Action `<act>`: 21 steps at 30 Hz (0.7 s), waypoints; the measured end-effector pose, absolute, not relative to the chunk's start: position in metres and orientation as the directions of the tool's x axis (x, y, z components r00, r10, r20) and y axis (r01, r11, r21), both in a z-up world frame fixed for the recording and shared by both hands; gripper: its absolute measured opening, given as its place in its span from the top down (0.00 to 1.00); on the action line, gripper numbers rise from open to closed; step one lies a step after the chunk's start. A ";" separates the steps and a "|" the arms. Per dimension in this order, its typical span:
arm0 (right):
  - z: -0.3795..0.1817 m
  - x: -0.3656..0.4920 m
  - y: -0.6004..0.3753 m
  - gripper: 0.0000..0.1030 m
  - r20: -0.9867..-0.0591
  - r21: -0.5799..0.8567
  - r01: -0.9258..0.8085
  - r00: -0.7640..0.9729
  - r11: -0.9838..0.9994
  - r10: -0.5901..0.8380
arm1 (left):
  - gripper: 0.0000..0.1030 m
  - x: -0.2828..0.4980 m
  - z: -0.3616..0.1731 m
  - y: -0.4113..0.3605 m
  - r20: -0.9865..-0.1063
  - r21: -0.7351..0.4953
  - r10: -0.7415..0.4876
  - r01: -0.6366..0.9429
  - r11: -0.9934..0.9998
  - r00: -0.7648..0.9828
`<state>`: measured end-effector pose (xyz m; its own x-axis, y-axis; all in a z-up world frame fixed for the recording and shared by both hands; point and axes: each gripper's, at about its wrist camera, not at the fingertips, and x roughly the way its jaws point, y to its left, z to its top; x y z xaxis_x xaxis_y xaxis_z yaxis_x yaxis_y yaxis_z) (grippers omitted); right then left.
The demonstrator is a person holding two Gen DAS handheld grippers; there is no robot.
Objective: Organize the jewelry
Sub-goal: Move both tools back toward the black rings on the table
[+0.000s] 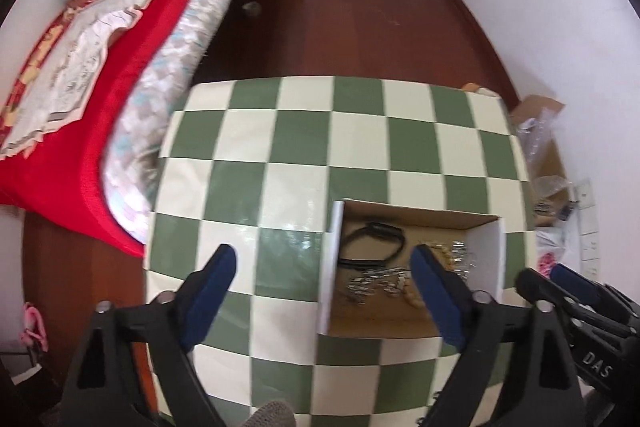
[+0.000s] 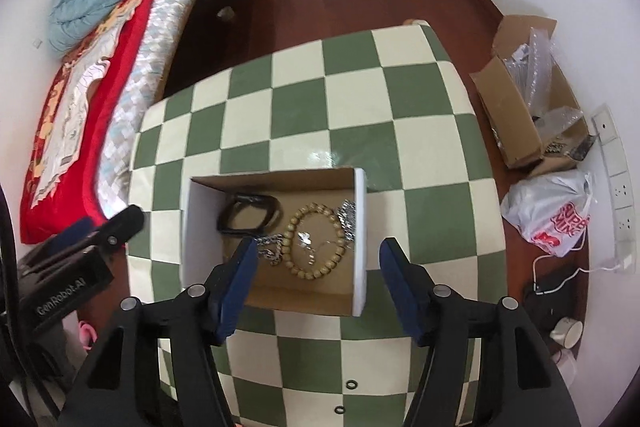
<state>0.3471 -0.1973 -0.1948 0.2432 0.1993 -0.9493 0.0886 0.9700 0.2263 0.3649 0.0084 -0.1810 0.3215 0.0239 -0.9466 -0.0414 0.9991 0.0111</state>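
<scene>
We hold both grippers open and empty. The right gripper [image 2: 318, 267] hovers directly above the cardboard box [image 2: 276, 179]; the beaded bracelet [image 2: 316, 241] inside lies between its fingers, nearer than the left gripper [image 1: 324, 267].

Each claw is a black moulded plastic frame carrying two fingers faced with dark blue pads. Left claw [image 1: 324, 291]: silver round rivets sit at the finger pivots. Right claw [image 2: 318, 275]: identical build and rivets. White lettering "GenRobot.AI" marks the left unit's housing; "DAS" is legible on the right unit's housing.
</scene>
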 end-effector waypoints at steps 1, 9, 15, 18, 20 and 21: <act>-0.197 0.346 -0.197 0.23 -0.953 0.211 0.090 0.239 0.973 0.185 | 0.02 0.365 -0.182 0.009 -0.945 0.029 0.042 -0.043 0.999 0.323; -0.217 0.327 -0.187 0.00 -0.975 0.031 0.077 0.222 0.997 0.013 | 0.00 0.349 -0.199 0.013 -0.916 0.130 0.142 -0.059 0.990 0.375; -0.219 0.312 -0.184 0.00 -0.969 0.014 0.076 0.247 0.997 -0.006 | 0.00 0.336 -0.202 0.017 -0.910 0.118 0.140 -0.080 0.990 0.390; -0.215 0.302 -0.181 0.00 -0.962 0.014 0.072 0.273 0.997 -0.006 | 0.00 0.325 -0.198 0.018 -0.898 0.132 0.155 -0.084 0.988 0.412; -0.210 0.294 -0.178 0.00 -0.956 0.004 0.061 0.294 0.998 -0.014 | 0.00 0.316 -0.194 0.018 -0.885 0.144 0.167 -0.084 0.986 0.434; -0.207 0.291 -0.177 0.00 -0.953 0.002 0.058 0.302 0.998 -0.016 | 0.00 0.310 -0.192 0.020 -0.879 0.144 0.169 -0.089 0.986 0.445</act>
<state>0.2906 -0.1768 -0.2070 0.3023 -0.0161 -0.9531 0.0584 0.9983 0.0016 0.3098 0.0199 -0.1921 0.4449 0.1690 -0.8795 -0.0888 0.9855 0.1445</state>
